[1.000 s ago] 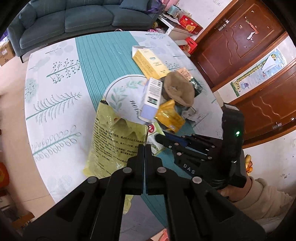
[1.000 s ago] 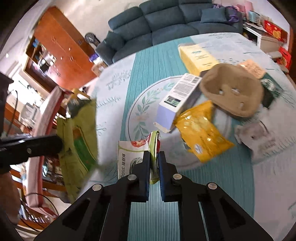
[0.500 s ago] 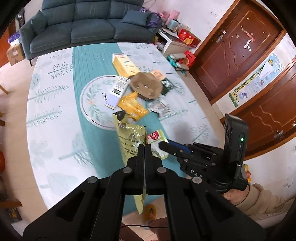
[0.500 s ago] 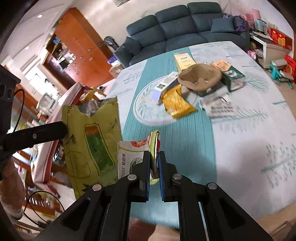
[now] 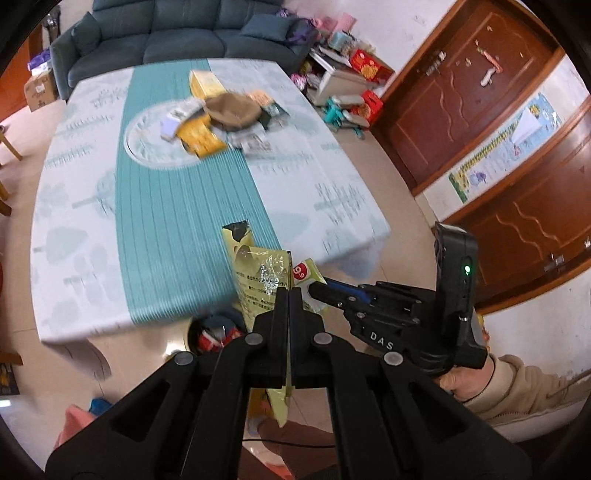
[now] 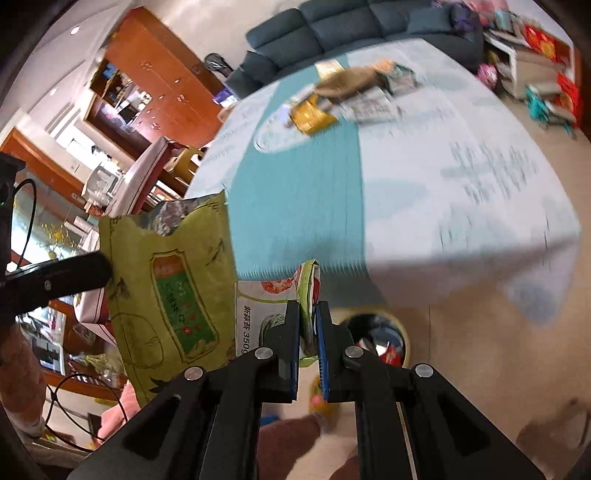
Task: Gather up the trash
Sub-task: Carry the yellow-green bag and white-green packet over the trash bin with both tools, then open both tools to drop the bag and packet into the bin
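Observation:
My left gripper (image 5: pixel 289 295) is shut on a yellow-green foil bag (image 5: pixel 258 280), held in the air beyond the table's near edge; the bag also shows in the right wrist view (image 6: pixel 173 280). My right gripper (image 6: pixel 308 314) is shut on a small white-and-green snack packet (image 6: pixel 269 306), seen beside the bag in the left wrist view (image 5: pixel 304 275). A round trash bin (image 6: pixel 380 339) with wrappers inside stands on the floor below both grippers, also visible in the left wrist view (image 5: pixel 212 332). More trash lies piled on the table (image 5: pixel 218 118).
The table (image 5: pixel 166 221) has a teal and white leaf-patterned cloth. The pile holds a brown paper tray (image 5: pixel 231 109), a yellow packet (image 5: pixel 199 138) and a yellow box (image 5: pixel 207 83). A blue sofa (image 5: pixel 177 33) is behind; wooden doors (image 5: pixel 461 92) stand right.
Both grippers have pulled back off the table with their packets and now hang past its near edge, above the floor bin. The trash pile looks farther away.

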Available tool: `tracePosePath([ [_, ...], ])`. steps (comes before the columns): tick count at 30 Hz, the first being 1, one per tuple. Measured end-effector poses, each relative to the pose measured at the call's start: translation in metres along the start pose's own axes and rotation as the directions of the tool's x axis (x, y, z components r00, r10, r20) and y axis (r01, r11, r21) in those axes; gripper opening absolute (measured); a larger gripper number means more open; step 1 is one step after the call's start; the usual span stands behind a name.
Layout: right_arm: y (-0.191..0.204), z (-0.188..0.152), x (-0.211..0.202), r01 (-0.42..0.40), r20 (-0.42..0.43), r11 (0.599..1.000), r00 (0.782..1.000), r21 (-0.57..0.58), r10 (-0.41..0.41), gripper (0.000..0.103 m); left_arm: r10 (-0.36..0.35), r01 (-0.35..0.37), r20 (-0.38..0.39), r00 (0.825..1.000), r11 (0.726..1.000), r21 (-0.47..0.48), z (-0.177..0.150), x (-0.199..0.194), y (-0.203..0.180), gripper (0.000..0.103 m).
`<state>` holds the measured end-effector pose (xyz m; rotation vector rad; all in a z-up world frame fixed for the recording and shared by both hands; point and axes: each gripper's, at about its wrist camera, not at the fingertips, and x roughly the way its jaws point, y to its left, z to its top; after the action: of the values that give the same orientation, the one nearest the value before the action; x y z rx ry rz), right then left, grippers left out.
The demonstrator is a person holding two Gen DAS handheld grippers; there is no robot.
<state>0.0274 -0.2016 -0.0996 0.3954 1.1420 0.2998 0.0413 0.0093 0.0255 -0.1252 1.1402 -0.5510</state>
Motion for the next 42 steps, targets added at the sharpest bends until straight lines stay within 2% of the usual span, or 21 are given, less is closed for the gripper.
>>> tracePosePath([
  [6,-0.027,-0.054,0.028,0.039,-0.054,0.994,0.998,0.105,-0.034,0.008,-0.006,0.012,-0.092,0.996,0.998,0.067,-0.044,0.028,-0.019,0.0],
  [12,-0.054,-0.1,0.082,0.106,-0.095,0.98,0.991,0.17,-0.09,0.008,-0.01,0.024,-0.153,0.988,0.995,0.093,-0.075,0.08,0.0,0.0],
  [18,-0.092,-0.141,0.15,0.162,-0.123,0.956,0.983,0.244,-0.135,0.008,0.036,-0.008,-0.164,0.986,0.986,0.166,-0.111,0.154,0.026,0.0],
  [21,-0.111,-0.16,0.19,0.181,-0.142,0.947,0.979,0.266,-0.147,0.008,0.066,-0.032,-0.163,0.984,0.979,0.202,-0.131,0.204,0.041,0.0],
  [26,-0.138,-0.184,0.255,0.2,-0.18,0.947,0.971,0.252,-0.158,0.008,0.115,-0.079,-0.138,0.984,0.966,0.244,-0.158,0.284,0.068,0.0],
  [30,-0.147,-0.198,0.299,0.211,-0.204,0.946,0.965,0.245,-0.162,0.009,0.16,-0.129,-0.119,0.98,0.964,0.233,-0.172,0.341,0.092,0.0],
  [33,-0.153,-0.205,0.32,0.218,-0.216,0.941,0.963,0.259,-0.163,0.019,0.202,-0.177,-0.102,0.974,0.962,0.209,-0.181,0.373,0.11,0.0],
  [35,-0.155,-0.201,0.329,0.217,-0.226,0.938,0.961,0.271,-0.158,0.036,0.227,-0.203,-0.098,0.969,0.957,0.208,-0.186,0.387,0.119,0.0],
  [38,-0.153,-0.203,0.332,0.21,-0.22,0.938,0.964,0.277,-0.151,0.039,0.275,-0.242,-0.129,0.953,0.944,0.222,-0.196,0.412,0.132,0.0],
  [40,-0.152,-0.203,0.332,0.217,-0.218,0.939,0.963,0.267,-0.161,0.04,0.3,-0.26,-0.165,0.94,0.938,0.228,-0.203,0.424,0.139,0.005],
  [41,-0.153,-0.2,0.33,0.216,-0.217,0.94,0.963,0.266,-0.16,0.041,0.311,-0.27,-0.172,0.935,0.936,0.227,-0.206,0.426,0.142,0.015],
  [42,-0.154,-0.198,0.331,0.221,-0.233,0.938,0.959,0.265,-0.161,0.041,0.325,-0.284,-0.175,0.93,0.932,0.224,-0.209,0.428,0.145,0.032],
])
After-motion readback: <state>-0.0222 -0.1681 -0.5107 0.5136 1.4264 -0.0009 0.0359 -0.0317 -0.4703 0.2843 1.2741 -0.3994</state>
